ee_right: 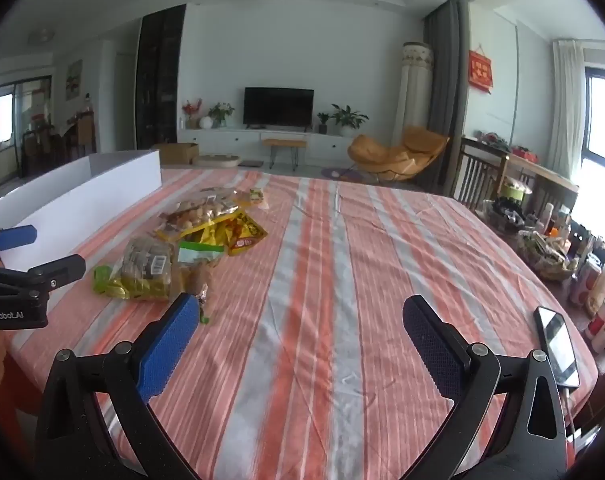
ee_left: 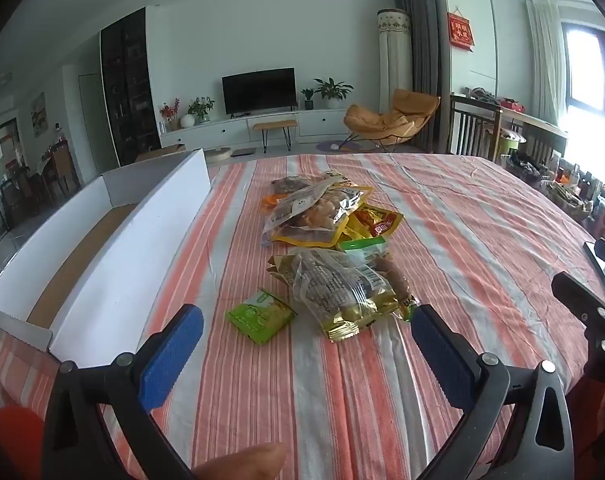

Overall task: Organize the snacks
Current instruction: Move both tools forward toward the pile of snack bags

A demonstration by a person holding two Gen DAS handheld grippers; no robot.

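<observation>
left tongs (ee_left: 306, 320): spread wide, holding nothing, lined up on the green packet (ee_left: 261, 316)
right tongs (ee_right: 300, 316): also released, idle over bare table (ee_right: 382, 260)
white box (ee_left: 114, 256): beside the pile, probably where the snacks go

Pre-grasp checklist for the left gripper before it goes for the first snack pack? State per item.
1. Left gripper open, nothing held: ok.
2. Right gripper open, over bare tablecloth: ok.
3. Small green packet lies nearest the left fingers, mostly uncovered: ok.
4. Gold bag overlaps other packs in the pile, so not isolated: not ok.
5. White box open-topped, to the left of the pile: ok.
6. Box contents: cannot tell, only part of its floor shows.
</observation>
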